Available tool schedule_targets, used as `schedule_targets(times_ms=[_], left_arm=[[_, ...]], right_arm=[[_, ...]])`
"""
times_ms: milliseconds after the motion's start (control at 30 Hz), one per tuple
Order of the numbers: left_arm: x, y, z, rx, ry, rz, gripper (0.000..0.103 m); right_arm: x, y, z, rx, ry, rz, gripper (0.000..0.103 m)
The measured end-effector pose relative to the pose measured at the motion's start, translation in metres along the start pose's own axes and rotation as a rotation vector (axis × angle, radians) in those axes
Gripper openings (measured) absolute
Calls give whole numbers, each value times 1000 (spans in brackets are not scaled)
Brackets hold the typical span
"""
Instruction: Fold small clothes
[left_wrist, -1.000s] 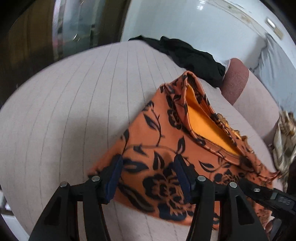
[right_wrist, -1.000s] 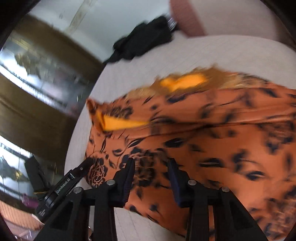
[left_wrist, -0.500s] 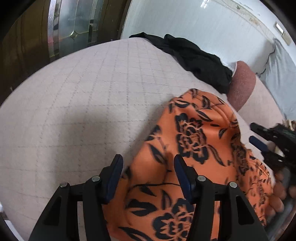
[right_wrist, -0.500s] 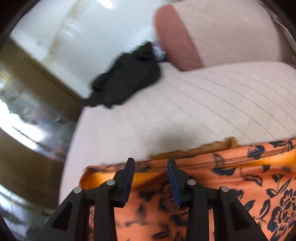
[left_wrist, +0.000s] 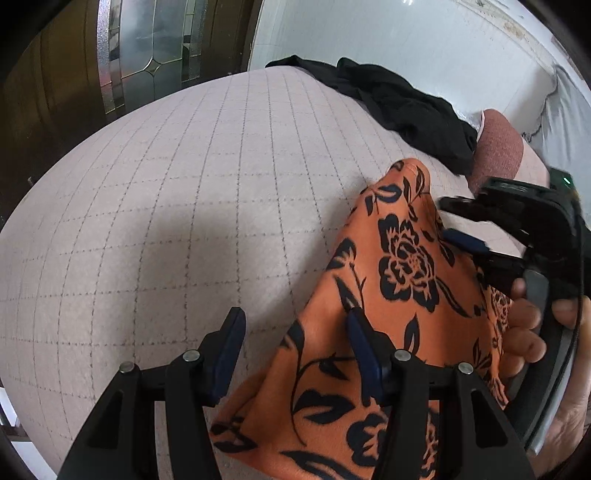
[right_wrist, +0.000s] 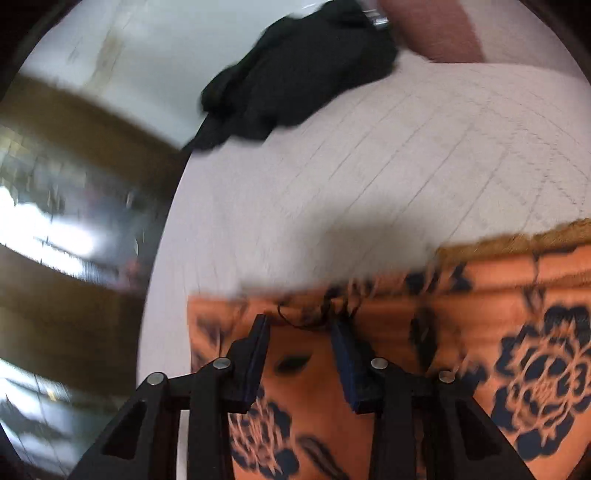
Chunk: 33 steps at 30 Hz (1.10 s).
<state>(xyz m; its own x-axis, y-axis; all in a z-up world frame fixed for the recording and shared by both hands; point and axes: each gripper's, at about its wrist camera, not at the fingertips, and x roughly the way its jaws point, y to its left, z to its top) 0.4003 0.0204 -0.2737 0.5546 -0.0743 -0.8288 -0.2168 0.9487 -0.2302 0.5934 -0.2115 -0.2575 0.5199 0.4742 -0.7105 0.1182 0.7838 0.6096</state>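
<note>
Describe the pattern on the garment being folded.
The garment is orange with a dark navy-black print of flowers and leaves. The left wrist view shows it sharpest.

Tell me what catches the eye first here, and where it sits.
The orange floral garment stands out first, lying at the near right of the pale checked bed. Both tools hang over it, the left tool at its left edge and the right tool near its top edge. Next comes the black clothing, heaped at the bed's far edge beside a reddish cushion.

2 hand-held grippers (left_wrist: 295, 354) (right_wrist: 300, 332), 1 orange floral garment (left_wrist: 388, 295), 1 black garment (left_wrist: 406, 107)
</note>
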Motion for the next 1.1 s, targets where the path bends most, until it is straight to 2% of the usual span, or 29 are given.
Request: schedule_targets(times_ms=[100,200,333,400,467,533,600,633,667,733,800,967,1100], left_arm=[[-4,-7,3,26,-26,-8,58],[-1,-19,1,80,-26,-1,58],[14,-24,-8,100,26,44,60],[12,-25,-10,106,11,58,63],[10,-24,-11,104,13,56,63],[9,-21,-9,93,8,57,63],[4,-14,-8,80,-5,85,63],[1,-11,-6,67,-19,101,63],[0,-7,-2,59,-30,110,63],[-5,-4,1,57,-50,132,63],[-6,0,3,61,-55,143,63],[-4,12,12,64,-42,135,63],[1,24,15,60,-25,152,63]], right_arm=[[-36,-9,3,-9,-113,-15,38],[-83,-31,-10,-58,-147,-86,38],[-156,-90,-33,-47,-220,-209,38],[-198,-135,-46,5,-274,-309,38],[-218,-176,-50,91,-285,-353,41],[-225,-224,-50,200,-249,-375,39],[-223,-254,-51,284,-237,-349,34],[-227,-254,-51,298,-250,-349,34],[-228,-241,-47,280,-264,-364,39],[-222,-204,-40,176,-274,-331,38],[-205,-167,-35,92,-246,-295,38],[-118,-49,-35,-146,-115,-143,38],[-47,25,-46,-245,-26,-33,38]])
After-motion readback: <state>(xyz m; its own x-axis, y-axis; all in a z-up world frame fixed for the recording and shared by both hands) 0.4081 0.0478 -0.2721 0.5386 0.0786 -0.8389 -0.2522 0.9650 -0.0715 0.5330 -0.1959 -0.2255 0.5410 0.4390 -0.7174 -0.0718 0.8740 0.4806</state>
